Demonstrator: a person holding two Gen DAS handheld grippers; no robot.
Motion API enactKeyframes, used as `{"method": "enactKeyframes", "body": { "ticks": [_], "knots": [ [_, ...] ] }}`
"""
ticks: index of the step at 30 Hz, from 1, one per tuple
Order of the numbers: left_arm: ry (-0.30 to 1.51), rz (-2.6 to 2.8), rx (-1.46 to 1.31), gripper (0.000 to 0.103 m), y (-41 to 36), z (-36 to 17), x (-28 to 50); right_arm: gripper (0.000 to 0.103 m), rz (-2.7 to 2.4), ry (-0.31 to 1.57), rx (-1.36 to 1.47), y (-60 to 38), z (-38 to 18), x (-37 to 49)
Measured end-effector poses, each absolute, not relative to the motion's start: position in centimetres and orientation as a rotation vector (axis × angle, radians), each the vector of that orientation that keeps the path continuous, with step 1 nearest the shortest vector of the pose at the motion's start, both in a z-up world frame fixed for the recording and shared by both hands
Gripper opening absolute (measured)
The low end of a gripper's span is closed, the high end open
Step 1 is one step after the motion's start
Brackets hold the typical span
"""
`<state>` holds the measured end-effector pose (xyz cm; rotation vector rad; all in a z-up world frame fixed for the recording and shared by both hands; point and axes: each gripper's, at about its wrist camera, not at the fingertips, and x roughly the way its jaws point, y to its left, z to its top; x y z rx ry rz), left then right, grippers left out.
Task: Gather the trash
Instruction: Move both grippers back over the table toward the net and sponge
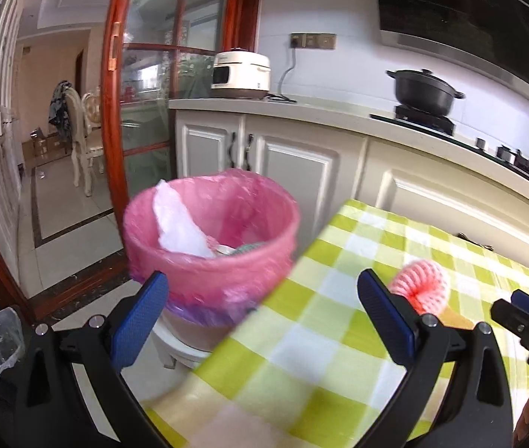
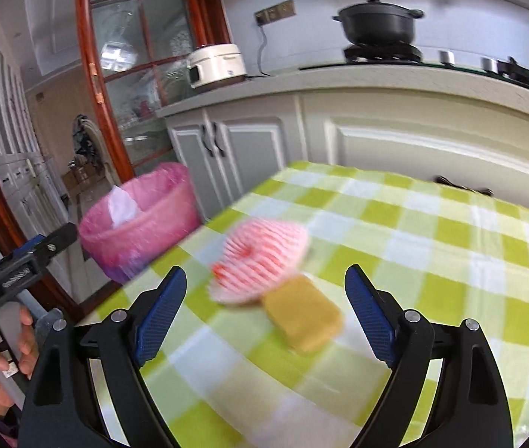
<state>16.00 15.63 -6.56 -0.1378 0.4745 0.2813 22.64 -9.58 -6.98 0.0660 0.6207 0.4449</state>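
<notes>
A: Both grippers, left and right, wide open, empty. Foam net on table, touching sponge.

B: I'd pinch the net's rim; looks light, squashy. Bin sits left.

The net and the sponge are lying on the tabletop, touching each other. The bin is standing on the floor, just beside the tabletop's left edge, paper lying inside it.
</notes>
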Motion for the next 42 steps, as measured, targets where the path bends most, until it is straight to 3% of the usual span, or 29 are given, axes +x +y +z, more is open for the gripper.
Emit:
{"method": "enactKeyframes", "body": {
  "ticks": [11,34,35,38,42],
  "knots": [
    [0.485,0.204,-0.095,0.098,11.3,-8.2,16.5,0.082,0.402,0.725,0.066,-10.4,-10.7,24.3],
    [0.525,0.245,-0.125,0.098,13.3,-9.0,18.0,0.082,0.443,0.863,-0.009,-6.9,-12.9,29.1],
    [0.53,0.241,-0.121,0.098,13.1,-9.1,18.2,0.08,0.444,0.862,-0.008,-7.0,-12.9,29.0],
    [0.551,0.224,-0.11,0.098,12.4,-9.3,19.0,0.061,0.45,0.865,-0.013,-7.1,-13.0,28.8],
    [0.553,0.193,-0.101,0.098,11.0,-9.1,19.8,0.055,0.443,0.839,-0.003,-7.9,-12.6,28.2]
  ]
}}
